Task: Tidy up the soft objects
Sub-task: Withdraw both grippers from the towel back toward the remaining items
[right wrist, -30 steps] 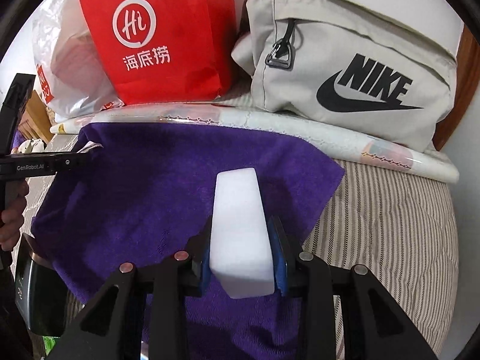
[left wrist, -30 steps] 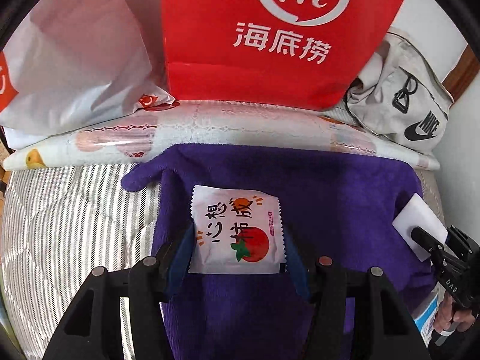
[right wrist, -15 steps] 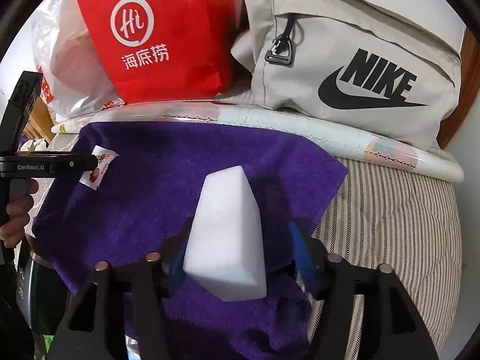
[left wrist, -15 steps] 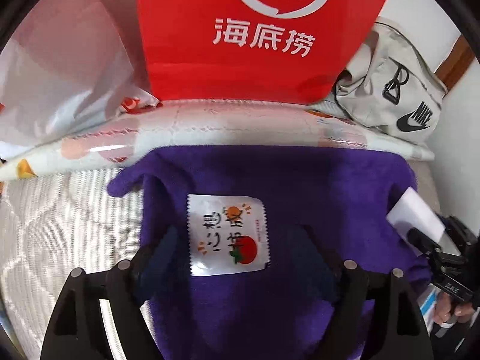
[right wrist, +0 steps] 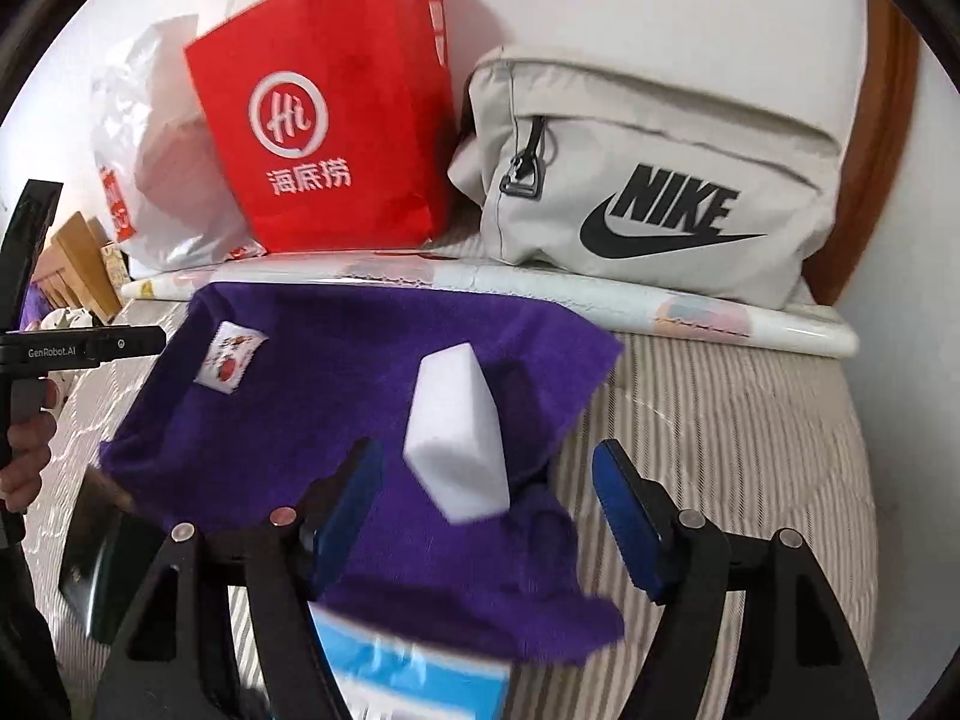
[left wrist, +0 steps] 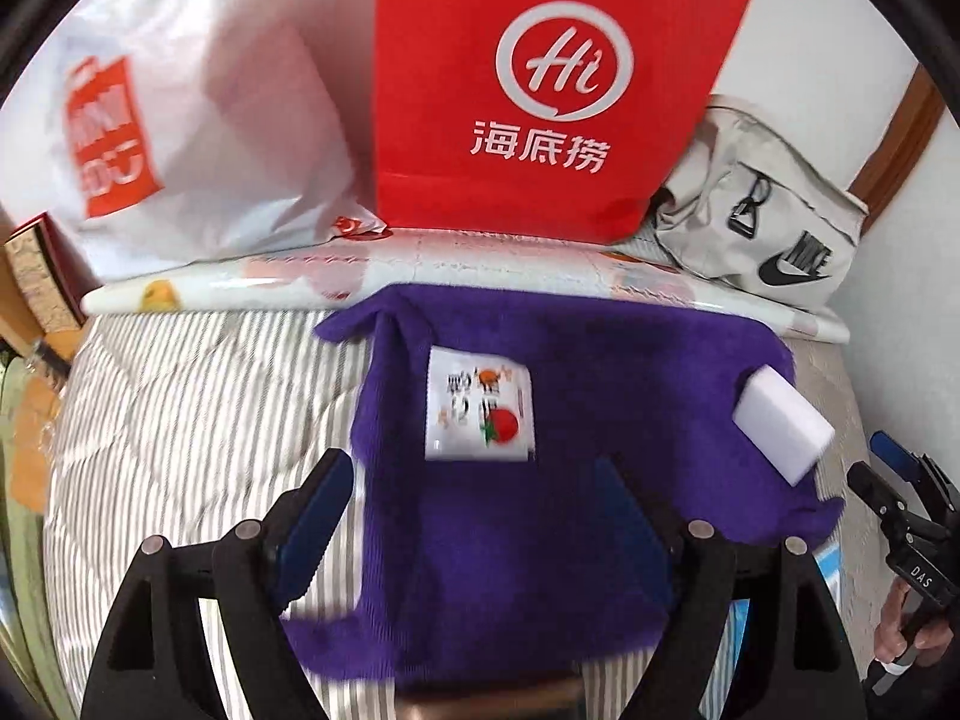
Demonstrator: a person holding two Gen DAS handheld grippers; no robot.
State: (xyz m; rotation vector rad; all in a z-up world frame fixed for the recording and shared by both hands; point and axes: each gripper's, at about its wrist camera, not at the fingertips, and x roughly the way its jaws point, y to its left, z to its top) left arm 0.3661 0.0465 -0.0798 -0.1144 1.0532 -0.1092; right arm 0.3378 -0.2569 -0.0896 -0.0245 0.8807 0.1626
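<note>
A purple towel (left wrist: 570, 540) lies spread on the striped bed. On it rests a white packet with a tomato print (left wrist: 480, 408), flat and a little ahead of my left gripper (left wrist: 471, 474). That gripper is open and its blue pads stand well clear of the packet. A white sponge block (right wrist: 459, 438) sits on the towel (right wrist: 336, 372) near its right edge. My right gripper (right wrist: 487, 456) hovers just behind the block with its jaws opening, and the pads do not touch it. The packet (right wrist: 231, 357) and the sponge (left wrist: 783, 429) each show in the other view too.
Along the back wall stand a white plastic bag (left wrist: 198, 132), a red paper bag (left wrist: 540, 90) and a beige Nike bag (right wrist: 648, 180). A rolled patterned sheet (left wrist: 420, 270) lies before them. A blue and white pack (right wrist: 408, 672) pokes out under the towel's near edge. Striped mattress (left wrist: 180, 420) surrounds the towel.
Both grippers went from shut to open: the left let go of the packet, the right of the sponge. Both pulled back and up, and the two items stayed on the towel.
</note>
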